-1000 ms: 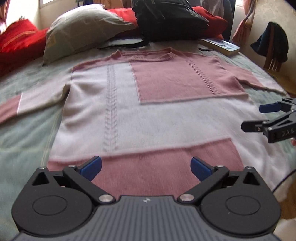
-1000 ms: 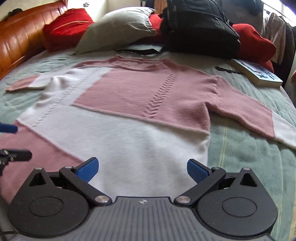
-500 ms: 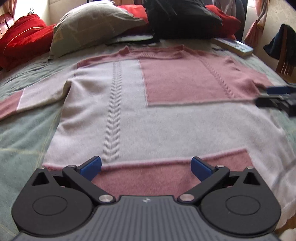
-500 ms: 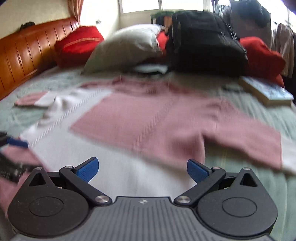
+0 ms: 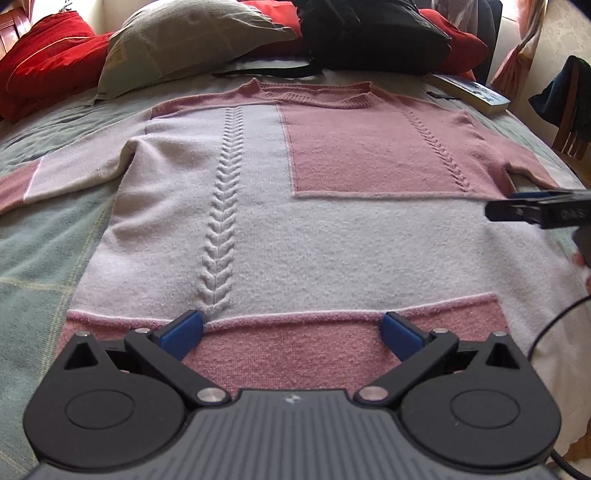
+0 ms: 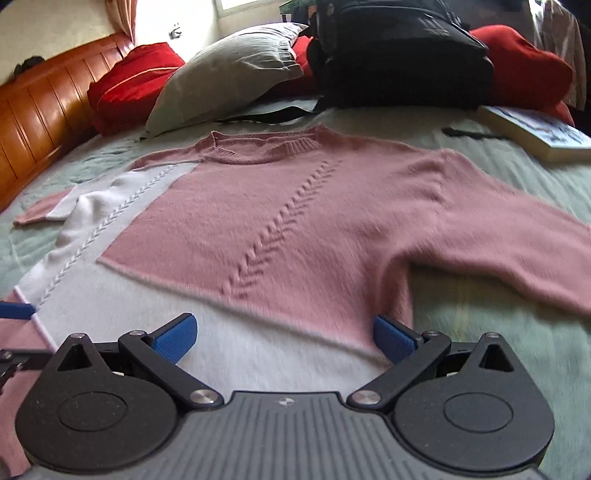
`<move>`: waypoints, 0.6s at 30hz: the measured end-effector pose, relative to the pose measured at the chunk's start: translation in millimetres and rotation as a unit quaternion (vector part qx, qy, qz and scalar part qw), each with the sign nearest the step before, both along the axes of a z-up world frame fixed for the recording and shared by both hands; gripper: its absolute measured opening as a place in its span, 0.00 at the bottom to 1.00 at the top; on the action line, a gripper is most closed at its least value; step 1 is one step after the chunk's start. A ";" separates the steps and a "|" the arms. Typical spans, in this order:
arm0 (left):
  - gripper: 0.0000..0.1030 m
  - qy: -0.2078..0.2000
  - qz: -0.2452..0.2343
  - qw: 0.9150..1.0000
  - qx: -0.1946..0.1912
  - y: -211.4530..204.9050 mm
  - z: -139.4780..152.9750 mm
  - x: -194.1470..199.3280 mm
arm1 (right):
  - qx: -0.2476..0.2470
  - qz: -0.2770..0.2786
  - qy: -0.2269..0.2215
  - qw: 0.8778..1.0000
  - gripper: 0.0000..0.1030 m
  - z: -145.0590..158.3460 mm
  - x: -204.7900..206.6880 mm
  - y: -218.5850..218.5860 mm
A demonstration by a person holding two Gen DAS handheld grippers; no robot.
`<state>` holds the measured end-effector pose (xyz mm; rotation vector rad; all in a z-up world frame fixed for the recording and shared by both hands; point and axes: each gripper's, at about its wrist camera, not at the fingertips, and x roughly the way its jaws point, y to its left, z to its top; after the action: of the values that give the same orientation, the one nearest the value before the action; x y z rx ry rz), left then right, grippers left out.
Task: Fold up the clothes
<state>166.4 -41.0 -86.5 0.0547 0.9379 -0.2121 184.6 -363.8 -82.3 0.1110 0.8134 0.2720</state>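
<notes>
A pink and white knit sweater (image 5: 295, 229) lies flat, face up, on the bed with both sleeves spread out; it also shows in the right wrist view (image 6: 280, 221). My left gripper (image 5: 291, 334) is open and empty, just above the pink hem band. My right gripper (image 6: 282, 338) is open and empty over the sweater's right side, below the armpit. The right gripper's fingers (image 5: 532, 208) show at the right edge of the left wrist view. One blue finger (image 6: 14, 310) of the left gripper shows at the left edge of the right wrist view.
A grey pillow (image 5: 192, 40), red cushions (image 5: 40, 55) and a black backpack (image 5: 373, 33) lie at the head of the bed. A book (image 6: 535, 133) lies beyond the right sleeve. A wooden headboard (image 6: 37, 110) stands at far left. A chair (image 5: 572, 118) stands to the right.
Both grippers have moved forward over the sweater and lower. The right gripper has gone up along the sweater's right side toward the armpit. Both stay open.
</notes>
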 end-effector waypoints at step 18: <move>0.99 -0.048 -0.069 0.996 0.024 2.2 18.5 15.3 | -0.086 -0.023 0.016 0.996 1.00 2.5 1.5 28.2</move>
<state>181.7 -38.7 -68.0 0.1723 0.8436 -0.3129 186.2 -335.6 -79.8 -0.0282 0.8609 0.1559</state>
